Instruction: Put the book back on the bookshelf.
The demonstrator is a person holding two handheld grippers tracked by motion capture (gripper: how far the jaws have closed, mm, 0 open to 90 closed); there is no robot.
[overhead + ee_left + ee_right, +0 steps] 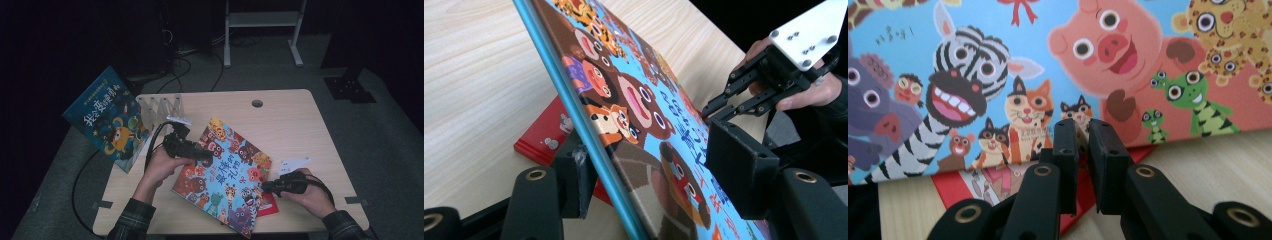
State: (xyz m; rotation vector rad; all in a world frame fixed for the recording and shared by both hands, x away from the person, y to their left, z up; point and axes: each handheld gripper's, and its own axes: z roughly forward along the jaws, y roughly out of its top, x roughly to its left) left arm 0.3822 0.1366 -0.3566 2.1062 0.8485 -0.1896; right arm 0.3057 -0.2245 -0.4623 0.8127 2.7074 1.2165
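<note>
A blue picture book [230, 170] with cartoon animals on its cover lies slanted in the middle of the table, its left edge raised. My left gripper [207, 156] is shut on that raised edge: in the left gripper view one pad [574, 180] sits under the book [639, 100] and the other [739, 170] on its cover. A red book [539, 142] lies flat underneath. My right gripper [1083, 130] is shut with only a thin slit between its jaws, its tips against the cover [1048, 60] near the low right edge, above the red book [973, 187].
A second blue picture book [105, 120] leans beyond the table's left back corner, beside a white zigzag book rack [160, 107]. The wooden table [290, 125] has a round cable hole [257, 103]. A white stand [262, 30] is on the floor behind.
</note>
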